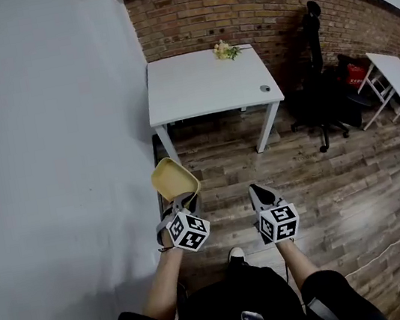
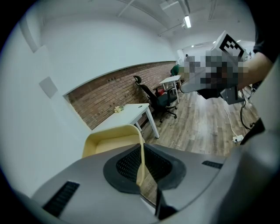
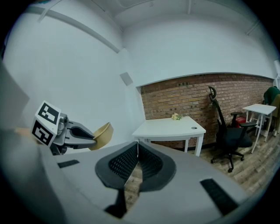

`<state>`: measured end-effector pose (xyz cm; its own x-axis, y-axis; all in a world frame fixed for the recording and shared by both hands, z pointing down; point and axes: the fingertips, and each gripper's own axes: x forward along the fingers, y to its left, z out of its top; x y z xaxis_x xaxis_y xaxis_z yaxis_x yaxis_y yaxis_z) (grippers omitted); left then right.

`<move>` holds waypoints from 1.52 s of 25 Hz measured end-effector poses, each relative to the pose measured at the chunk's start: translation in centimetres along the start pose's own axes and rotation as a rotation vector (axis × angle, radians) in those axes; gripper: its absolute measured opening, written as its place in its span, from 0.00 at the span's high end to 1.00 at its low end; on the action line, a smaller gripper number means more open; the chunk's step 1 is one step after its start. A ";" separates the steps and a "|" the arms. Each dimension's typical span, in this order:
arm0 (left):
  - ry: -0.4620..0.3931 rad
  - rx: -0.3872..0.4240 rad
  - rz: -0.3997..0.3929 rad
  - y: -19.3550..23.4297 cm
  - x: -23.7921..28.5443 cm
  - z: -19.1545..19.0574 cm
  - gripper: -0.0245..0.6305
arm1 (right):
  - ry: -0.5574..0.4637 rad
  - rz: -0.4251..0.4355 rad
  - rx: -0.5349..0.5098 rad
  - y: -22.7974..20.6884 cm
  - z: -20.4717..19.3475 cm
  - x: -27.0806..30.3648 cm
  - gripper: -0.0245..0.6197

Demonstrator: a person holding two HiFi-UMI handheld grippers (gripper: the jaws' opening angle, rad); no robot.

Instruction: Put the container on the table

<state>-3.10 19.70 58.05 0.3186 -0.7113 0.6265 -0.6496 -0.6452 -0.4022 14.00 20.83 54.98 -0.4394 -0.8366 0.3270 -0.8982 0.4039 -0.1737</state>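
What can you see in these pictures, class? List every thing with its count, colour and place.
container: one, yellow, carried above the floor
table: one, white, against the brick wall
flowers: one small bunch, pale yellow, at the table's back edge
small round object: one, grey, near the table's front right corner; too small to identify
office chair: one, black, right of the table
second table: one, white, far right
floor: brown wood planks
left gripper: one, grey, jaws shut on the container's wall
right gripper: one, grey, jaws together, empty
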 end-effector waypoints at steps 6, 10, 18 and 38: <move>0.023 -0.015 0.007 1.3 2.6 1.2 0.92 | 0.004 0.017 0.016 -2.2 1.1 2.6 0.93; 0.029 -0.018 0.008 1.7 4.3 2.0 0.92 | 0.012 0.024 0.024 -3.4 1.0 3.8 0.93; 0.031 -0.041 0.012 1.6 6.8 3.6 0.92 | 0.015 0.040 0.020 -5.9 1.8 5.3 0.93; 0.036 -0.042 0.019 5.5 11.4 4.9 0.92 | 0.017 0.022 0.031 -8.6 3.6 10.2 0.93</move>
<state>0.35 6.71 59.66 0.2821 -0.7122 0.6428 -0.6836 -0.6193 -0.3863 17.31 7.47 56.46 -0.4594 -0.8210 0.3389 -0.8876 0.4101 -0.2097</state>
